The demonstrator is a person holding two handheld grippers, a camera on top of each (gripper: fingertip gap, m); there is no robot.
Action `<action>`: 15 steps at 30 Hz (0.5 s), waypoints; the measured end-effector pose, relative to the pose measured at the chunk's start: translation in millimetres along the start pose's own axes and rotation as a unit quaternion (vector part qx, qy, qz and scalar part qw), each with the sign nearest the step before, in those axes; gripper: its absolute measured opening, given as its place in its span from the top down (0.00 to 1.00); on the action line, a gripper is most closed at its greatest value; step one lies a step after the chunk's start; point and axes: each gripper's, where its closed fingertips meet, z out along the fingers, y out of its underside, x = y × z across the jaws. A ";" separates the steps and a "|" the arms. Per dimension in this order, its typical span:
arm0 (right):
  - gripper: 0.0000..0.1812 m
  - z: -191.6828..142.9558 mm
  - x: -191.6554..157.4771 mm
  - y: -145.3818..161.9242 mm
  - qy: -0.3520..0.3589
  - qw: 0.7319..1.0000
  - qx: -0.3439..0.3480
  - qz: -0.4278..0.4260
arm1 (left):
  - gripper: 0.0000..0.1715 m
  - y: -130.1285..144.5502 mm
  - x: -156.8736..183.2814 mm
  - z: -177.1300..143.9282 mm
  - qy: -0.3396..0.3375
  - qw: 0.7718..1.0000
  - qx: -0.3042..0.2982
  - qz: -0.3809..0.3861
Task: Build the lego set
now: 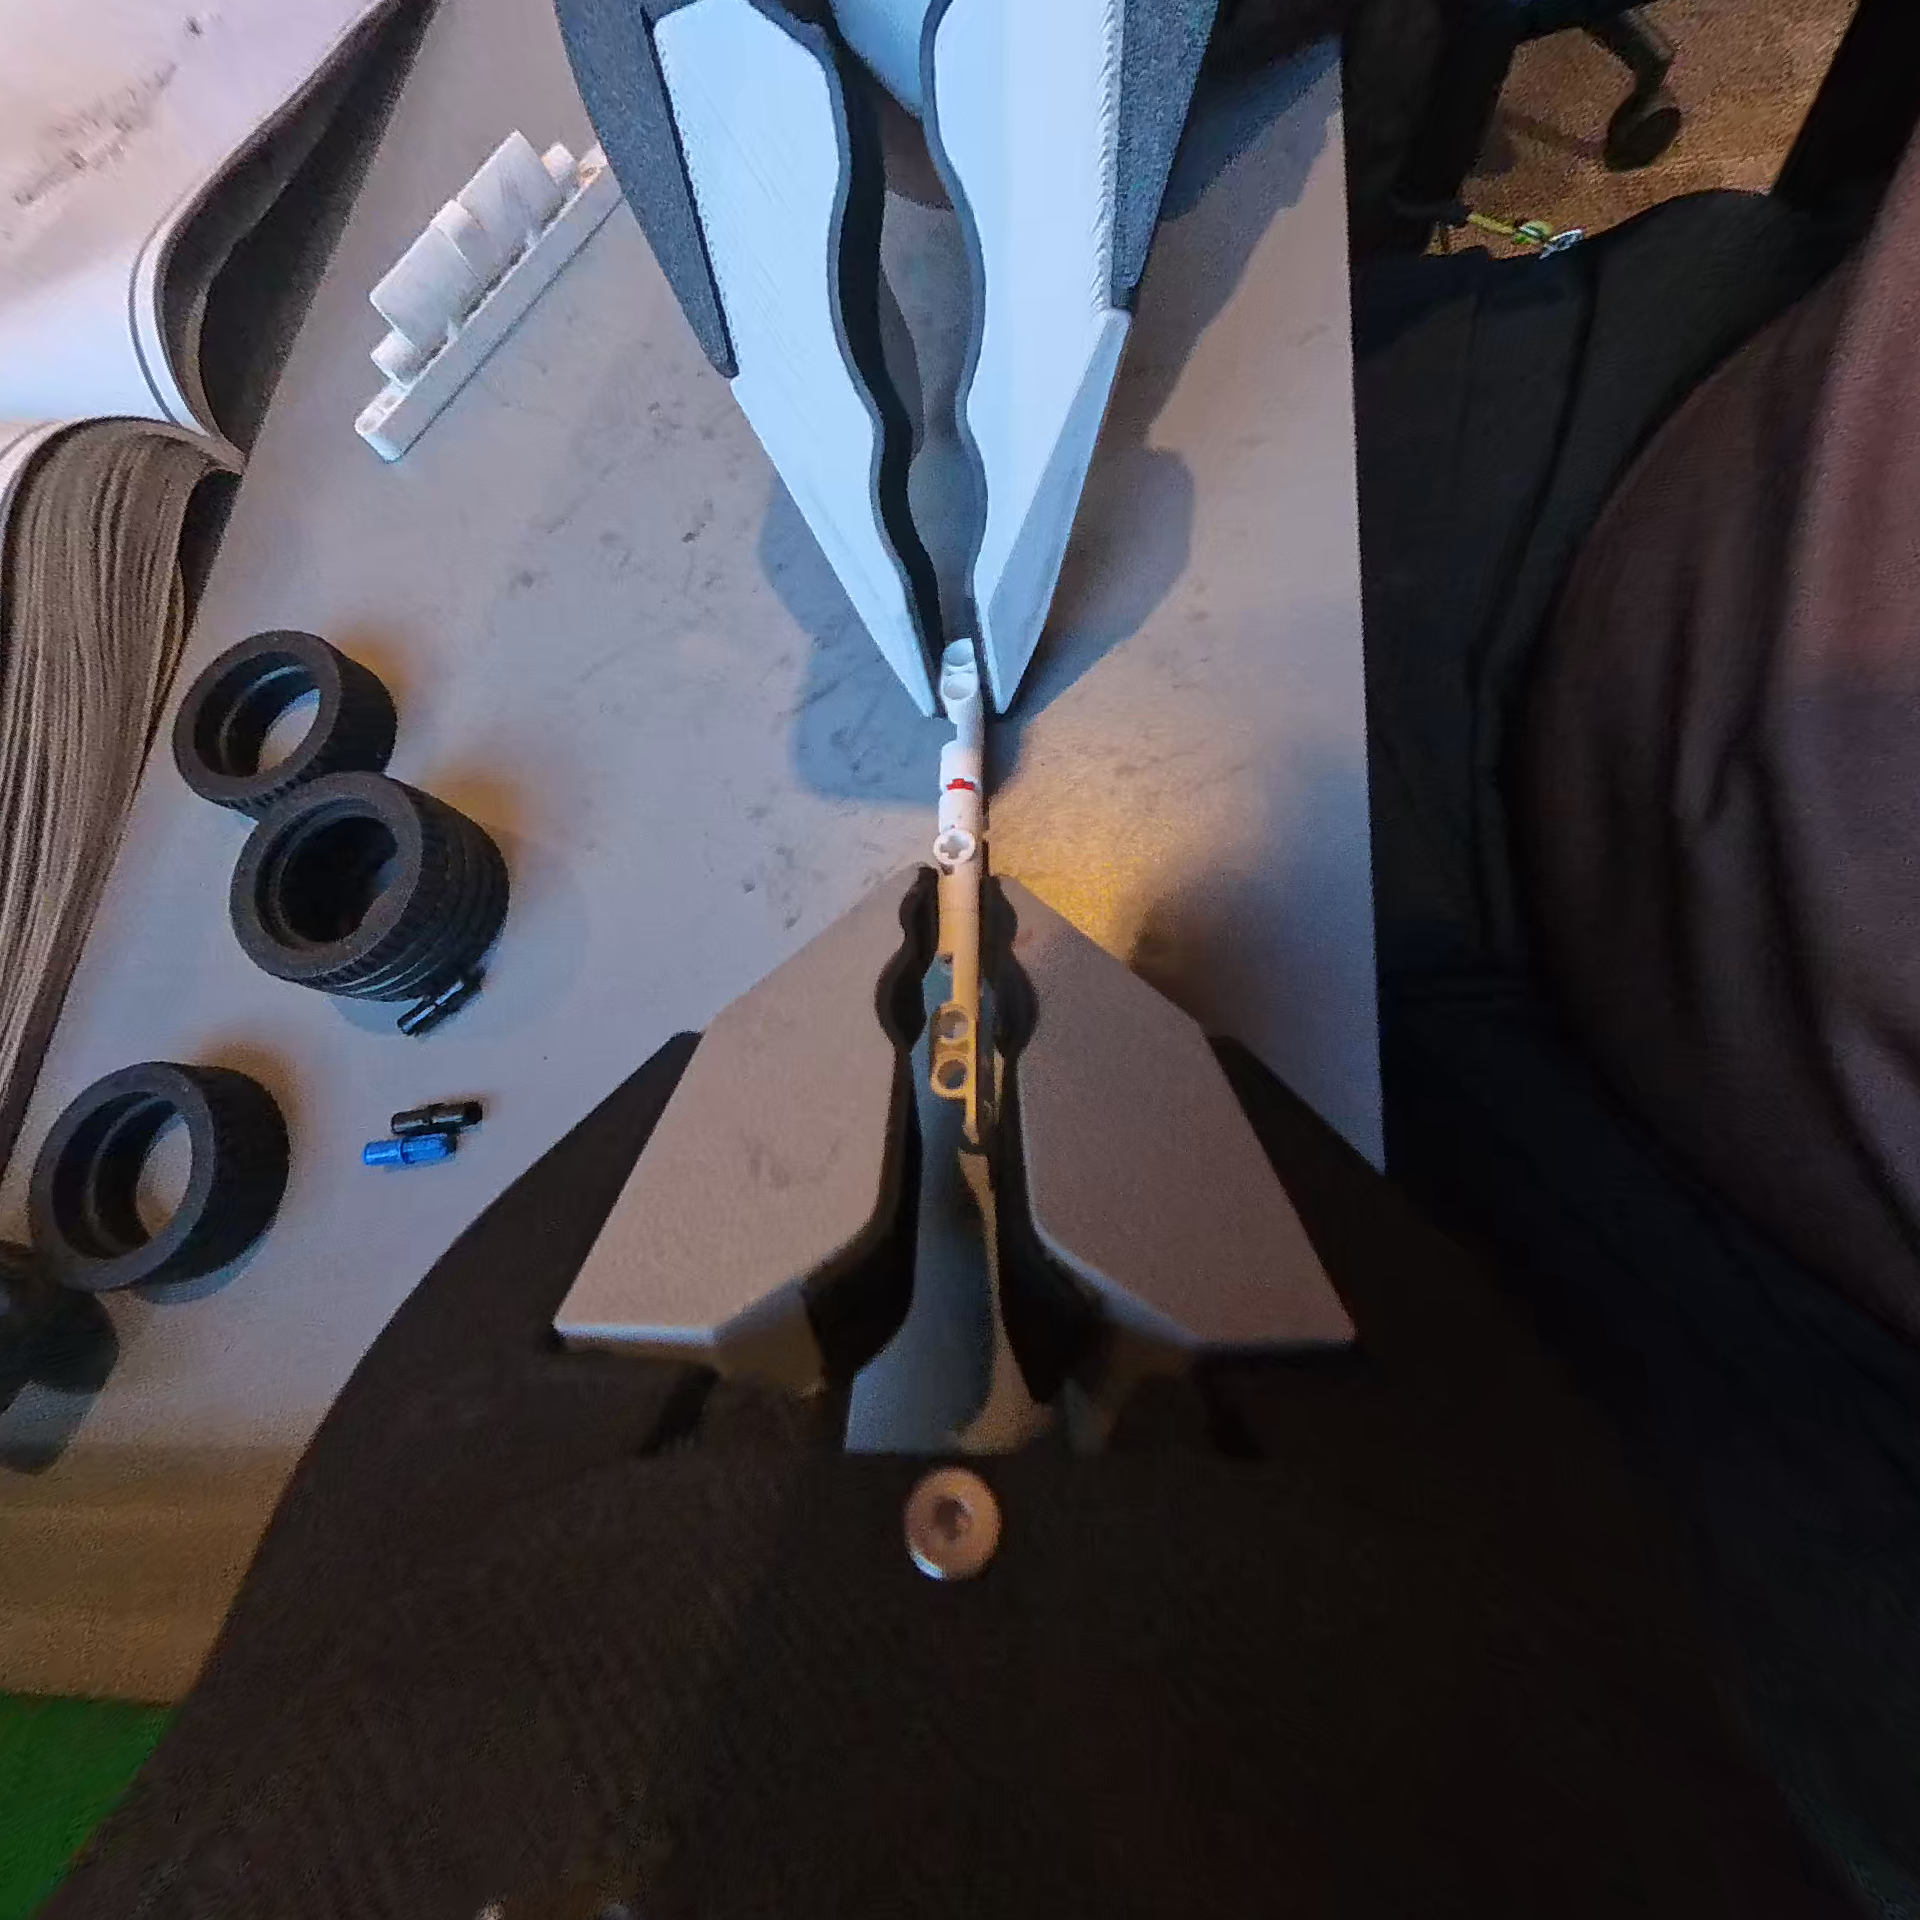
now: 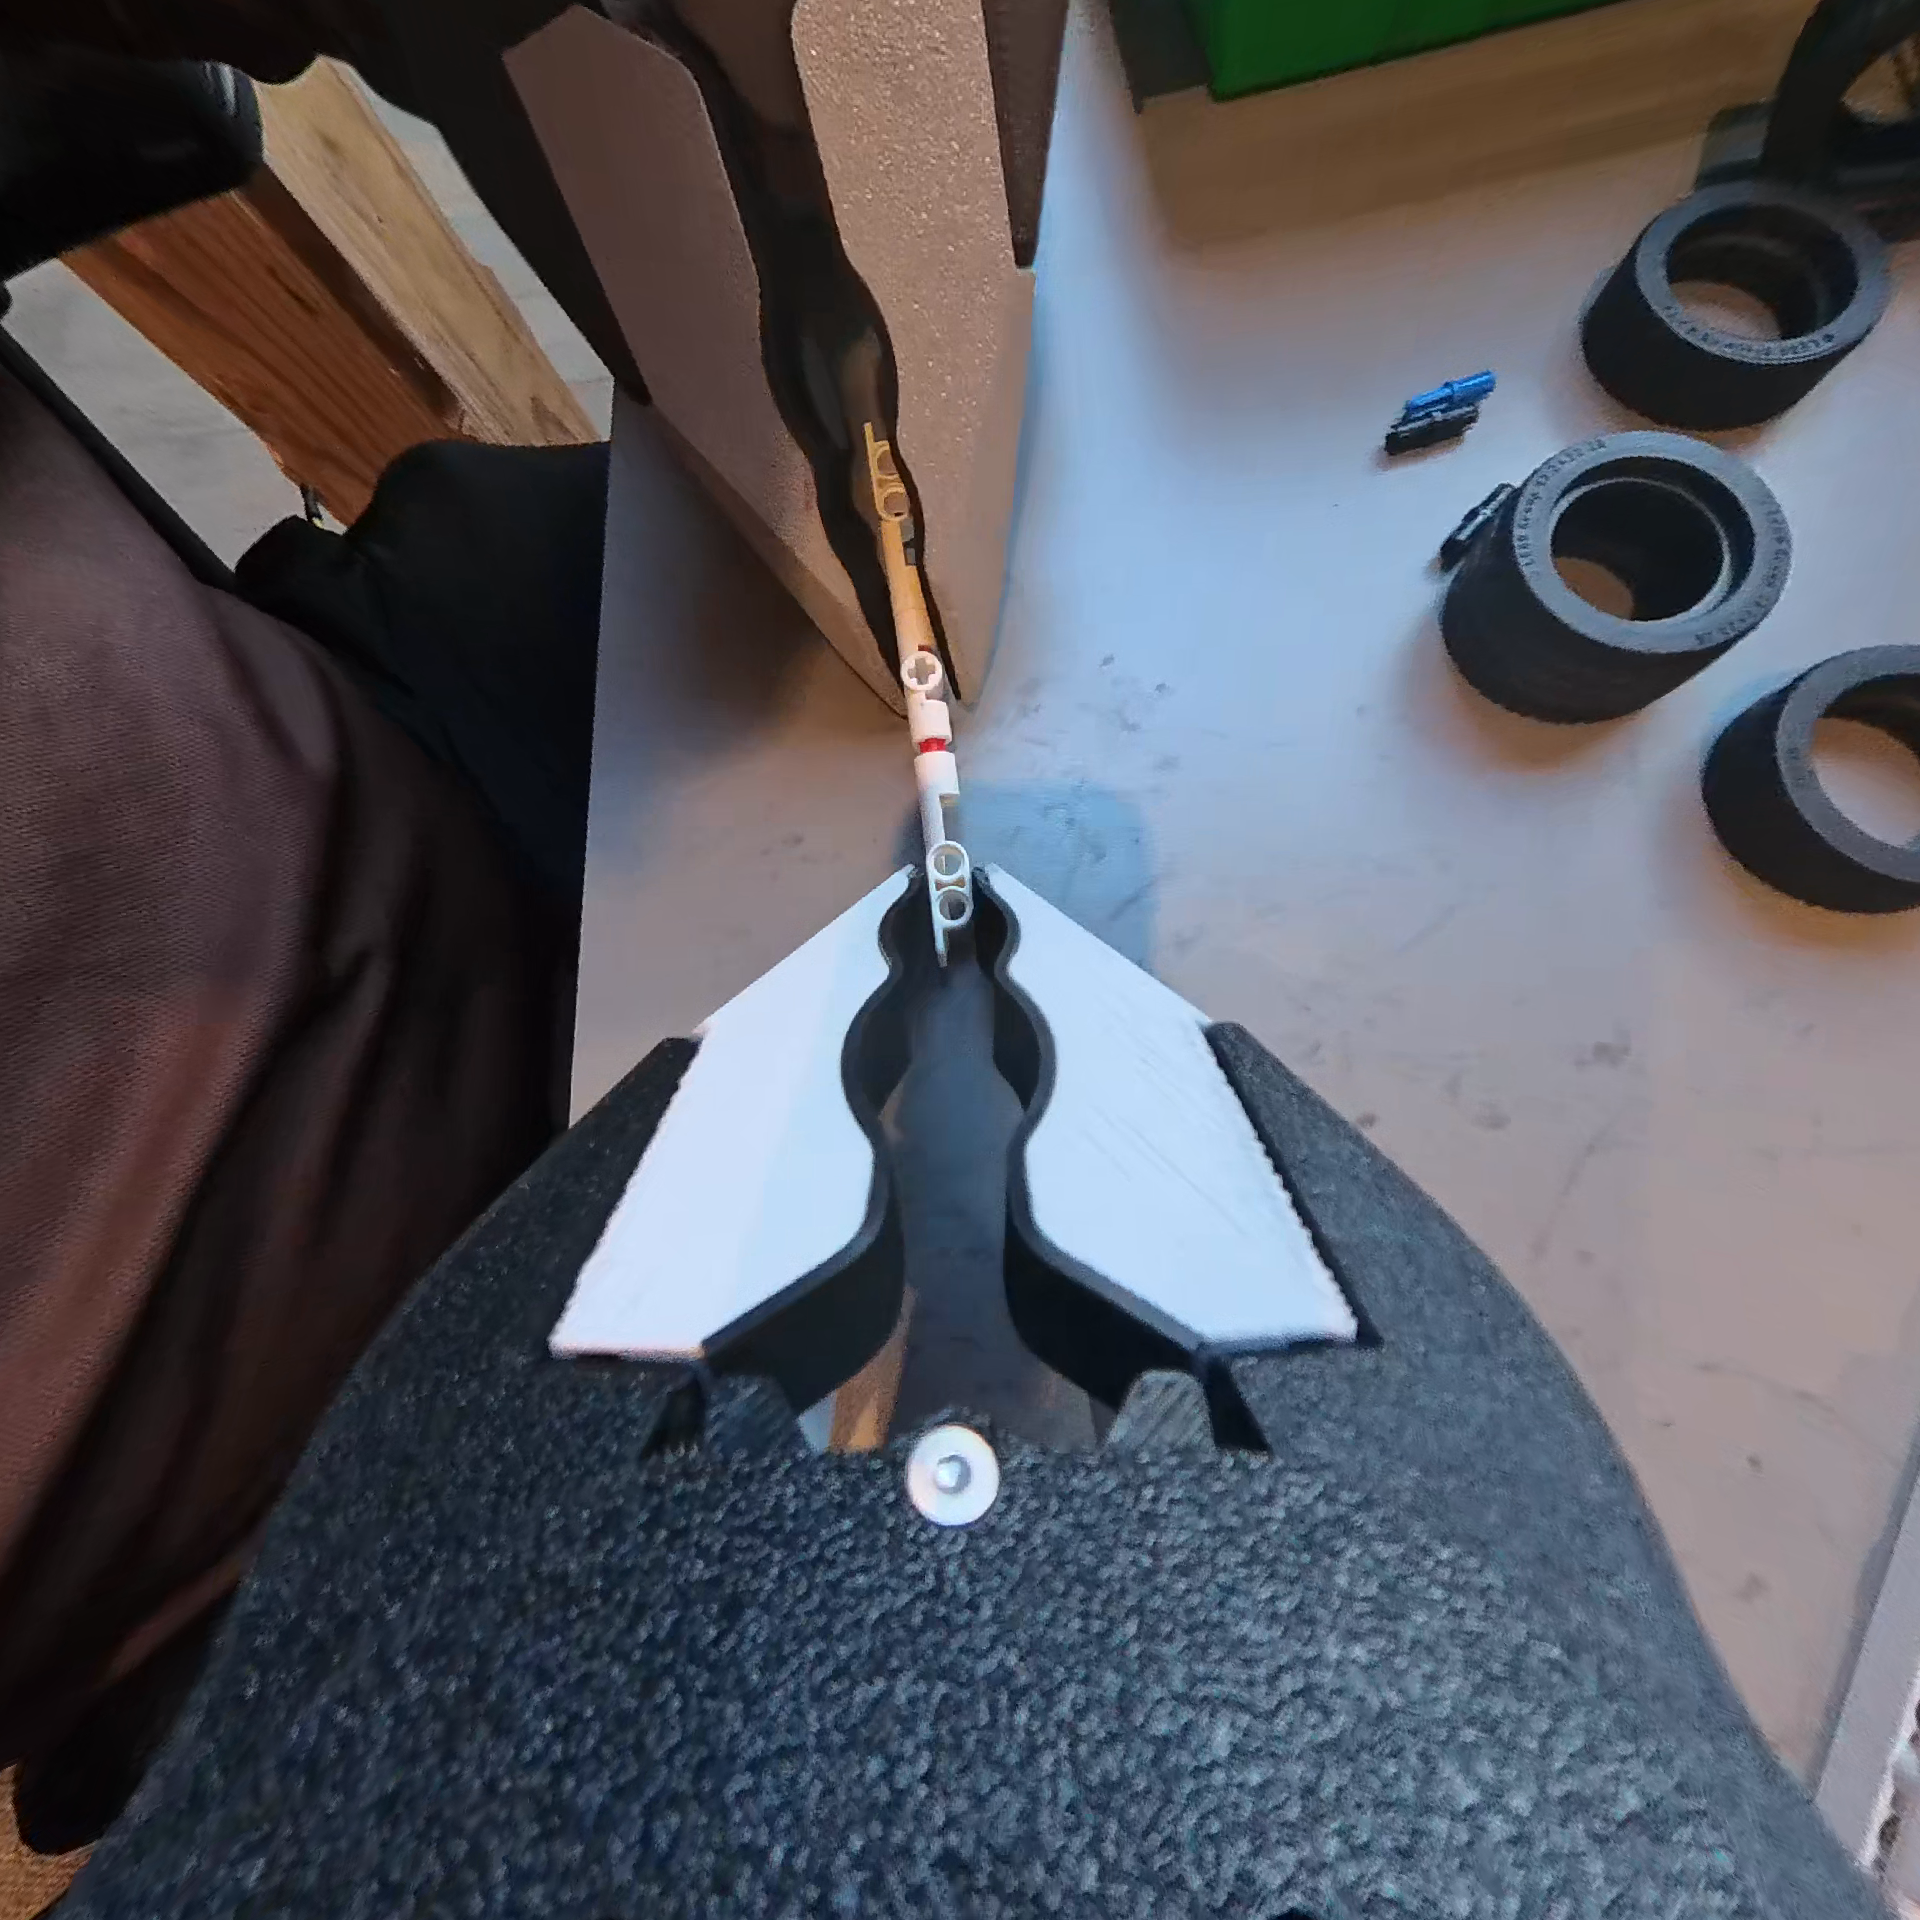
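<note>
Both claws are closed down on one slim white Lego Technic assembly (image 1: 958,821), a chain of thin liftarms and connectors with a small red axle piece at its middle, held in the air above the grey worktop (image 1: 623,582) close to the worktop edge nearest the person. The left claw (image 1: 961,904), with grey fingers, is narrowed until its tips pinch one end of the assembly, and part of the liftarm runs back into the gap between its fingers (image 1: 790,1122). The right claw (image 2: 948,883), with white fingers (image 2: 769,1122), is drawn in just as tightly and grips the opposite end, a white two-hole liftarm sitting right at its tips. The two claws face each other tip to tip, with only the short middle stretch of the assembly bare between them. Farther in on the worktop lie three black rubber tyres (image 1: 369,888) on their sides, one black pin touching the middle tyre, and a blue pin (image 1: 410,1151) just beside another black pin (image 1: 436,1118).
</note>
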 end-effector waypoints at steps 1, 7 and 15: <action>0.96 0.2 -0.5 -0.1 -0.001 1.000 0.000 -0.004 | 0.97 0.2 0.3 -0.3 0.000 1.000 0.000 0.002; 0.96 2.0 -1.6 -2.4 0.004 0.999 -0.003 -0.040 | 0.97 -0.1 1.5 0.4 -0.006 1.000 -0.004 0.021; 0.96 2.1 4.1 -4.2 -0.006 1.000 -0.002 -0.005 | 0.97 0.1 -5.8 2.1 -0.006 1.000 -0.003 0.011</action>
